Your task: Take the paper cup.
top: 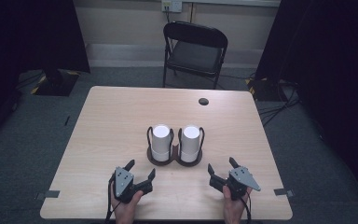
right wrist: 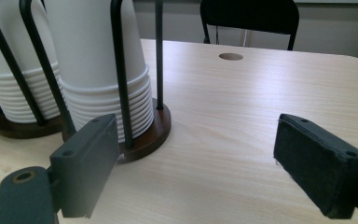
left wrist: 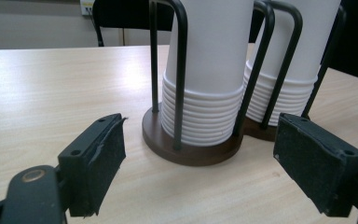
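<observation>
left gripper [top: 142, 171] low left of the frame, jaws spread wide, holding nothing, right gripper [top: 220, 170] low right, same, brown cup holder [top: 175, 161] mid-table between them, two stacks of white cups [top: 161, 142] standing inside

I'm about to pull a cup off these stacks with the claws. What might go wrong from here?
Both stacks of white cups, the left stack and the right stack, are nested tightly, so several cups may lift together. The holder's black wire posts hug the stacks, so a claw jaw could catch on one. The left claw and right claw are open, near the wooden base; a knock may slide it.
</observation>
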The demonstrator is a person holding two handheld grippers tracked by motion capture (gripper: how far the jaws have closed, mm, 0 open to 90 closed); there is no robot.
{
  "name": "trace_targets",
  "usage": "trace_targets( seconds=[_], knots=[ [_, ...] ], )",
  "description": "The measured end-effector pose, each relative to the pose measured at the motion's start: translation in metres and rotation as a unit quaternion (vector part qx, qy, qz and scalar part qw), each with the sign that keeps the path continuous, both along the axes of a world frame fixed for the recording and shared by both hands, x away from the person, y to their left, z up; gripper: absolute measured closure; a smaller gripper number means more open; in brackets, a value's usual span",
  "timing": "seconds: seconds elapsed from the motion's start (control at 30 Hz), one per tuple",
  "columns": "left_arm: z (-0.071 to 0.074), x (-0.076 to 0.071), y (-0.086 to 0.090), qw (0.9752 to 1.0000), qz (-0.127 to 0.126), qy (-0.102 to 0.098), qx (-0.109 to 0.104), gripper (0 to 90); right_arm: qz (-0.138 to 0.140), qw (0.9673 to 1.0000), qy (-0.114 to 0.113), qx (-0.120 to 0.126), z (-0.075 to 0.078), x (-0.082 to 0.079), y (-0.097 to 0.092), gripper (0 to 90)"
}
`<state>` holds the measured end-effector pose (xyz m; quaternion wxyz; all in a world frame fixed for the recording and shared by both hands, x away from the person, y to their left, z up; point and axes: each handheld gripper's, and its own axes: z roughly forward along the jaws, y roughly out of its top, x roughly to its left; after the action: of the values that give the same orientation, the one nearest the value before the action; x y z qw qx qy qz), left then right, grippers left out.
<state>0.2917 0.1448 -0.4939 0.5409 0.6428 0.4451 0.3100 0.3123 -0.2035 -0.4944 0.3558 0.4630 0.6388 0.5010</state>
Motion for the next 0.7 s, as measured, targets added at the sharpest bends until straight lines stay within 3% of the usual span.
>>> trace_targets(
  seconds=[0.17,0.3,0.47,0.6,0.7],
  knots=[
    [0.003,0.005,0.005,1.0000,-0.001,0.004,-0.001,16.4,0.012,0.9999,0.007,-0.001,0.000,0.000,0.000,13.5],
    [0.009,0.007,0.008,0.9999,-0.006,0.005,-0.015,15.9,0.009,0.9999,0.007,0.001,0.000,0.000,0.000,13.5],
    [0.018,0.007,0.009,0.9990,-0.030,0.014,-0.029,15.9,0.007,1.0000,0.003,0.005,0.000,-0.001,-0.001,13.7],
    [0.022,0.005,0.007,0.9990,-0.041,0.011,-0.017,17.3,0.013,0.9998,0.010,-0.008,0.000,0.000,0.002,13.6],
    [0.024,0.006,0.004,0.9981,-0.059,0.003,-0.017,19.4,0.011,0.9999,0.007,-0.003,0.000,0.000,0.001,13.7]
  ],
)
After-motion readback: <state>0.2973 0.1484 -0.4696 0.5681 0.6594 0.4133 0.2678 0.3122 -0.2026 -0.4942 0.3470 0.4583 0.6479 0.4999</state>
